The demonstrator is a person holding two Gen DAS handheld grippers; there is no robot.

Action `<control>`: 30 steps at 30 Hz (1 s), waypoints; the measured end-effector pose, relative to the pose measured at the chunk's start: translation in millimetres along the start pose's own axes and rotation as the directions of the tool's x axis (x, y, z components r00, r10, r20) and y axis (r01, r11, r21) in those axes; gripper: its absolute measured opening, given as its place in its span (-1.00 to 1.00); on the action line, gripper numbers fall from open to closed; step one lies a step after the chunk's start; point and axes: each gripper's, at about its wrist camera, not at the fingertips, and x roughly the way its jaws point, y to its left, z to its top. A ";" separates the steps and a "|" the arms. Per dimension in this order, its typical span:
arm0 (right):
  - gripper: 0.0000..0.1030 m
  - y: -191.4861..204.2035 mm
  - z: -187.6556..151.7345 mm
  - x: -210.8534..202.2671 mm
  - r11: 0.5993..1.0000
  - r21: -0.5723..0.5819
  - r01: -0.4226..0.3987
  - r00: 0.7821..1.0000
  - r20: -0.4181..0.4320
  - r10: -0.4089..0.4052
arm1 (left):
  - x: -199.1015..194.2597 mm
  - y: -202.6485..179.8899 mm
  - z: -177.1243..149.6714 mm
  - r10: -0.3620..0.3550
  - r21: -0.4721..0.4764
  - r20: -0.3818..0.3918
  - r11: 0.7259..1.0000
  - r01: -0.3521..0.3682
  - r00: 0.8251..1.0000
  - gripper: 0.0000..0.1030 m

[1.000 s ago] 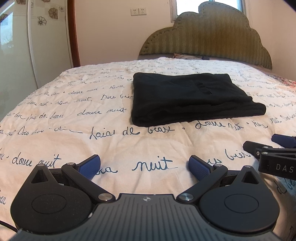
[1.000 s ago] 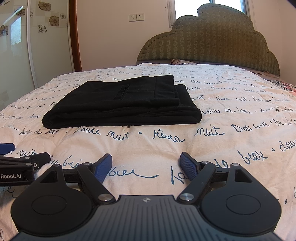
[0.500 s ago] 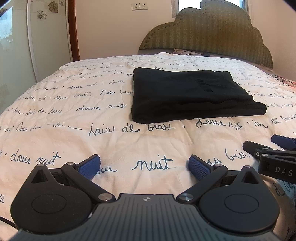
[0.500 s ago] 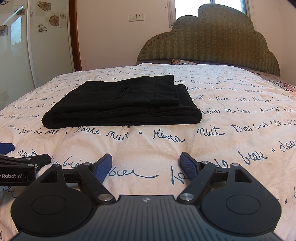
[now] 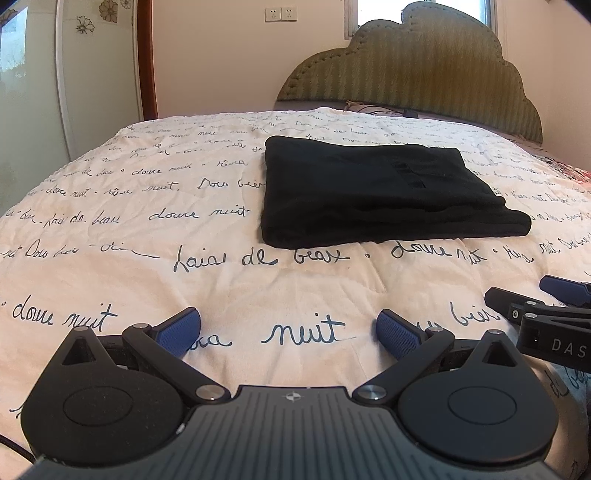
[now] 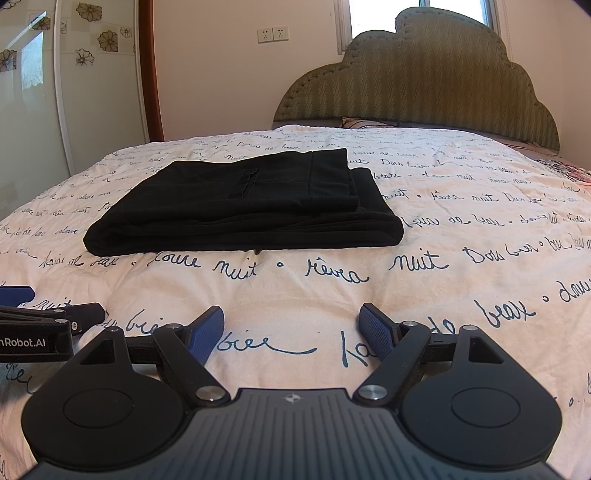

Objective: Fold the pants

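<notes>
resting low over the bed, both grippers idle. left gripper [image 5: 288, 328]: fingers [image 5: 179, 330] spread wide, blue ribbed pads facing each other, nothing between them, only the printed bedspread [image 5: 147, 280] showing in the gap. right gripper [image 6: 291, 328]: fingers [image 6: 376, 330] likewise spread wide, gap empty, no cloth touching either pad.

each gripper shows at the edge of the other's view: right one enters the left wrist view at the right edge [image 5: 554, 314], left one enters the right wrist view at the left edge [image 6: 48, 321]. they sit side by side, close but apart, both pointing toward the headboard.

pants [image 5: 380, 195]: black, folded into a compact rectangular stack, lying flat on the bedspread ahead of both grippers, well apart from the fingers. in the left wrist view they sit right of centre; in the right wrist view [image 6: 251, 206] left of centre, so roughly midway between the two lines of sight. top layer shows a stitched pocket slit and a narrower folded layer stepping back from the near edge. near fold edge is thick and rounded, fairly straight.

bedspread is cream with dark blue handwritten script, slightly quilted. beyond it: olive cloud-shaped padded headboard [image 6: 424, 81], a window above it, two wall sockets [image 6: 272, 34] on a pale wall, a wooden door frame [image 6: 149, 74] and a glass panel with flower decals at left.
</notes>
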 end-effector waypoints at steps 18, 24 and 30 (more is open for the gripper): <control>0.56 0.3 -0.1 0.1 1.000 0.001 0.000 1.000 0.000 0.000 | -2.5 -2.3 -3.6 0.005 0.021 0.024 1.000 -0.005 1.000 1.00; 0.56 0.1 -0.1 0.2 1.000 0.000 0.000 1.000 0.000 0.000 | -2.1 0.0 -3.1 -0.002 0.010 0.016 1.000 0.002 1.000 1.00; 0.56 0.2 -0.1 0.2 1.000 0.001 0.000 1.000 0.000 0.000 | -4.1 3.3 -2.8 -0.020 -0.018 0.013 1.000 0.020 1.000 1.00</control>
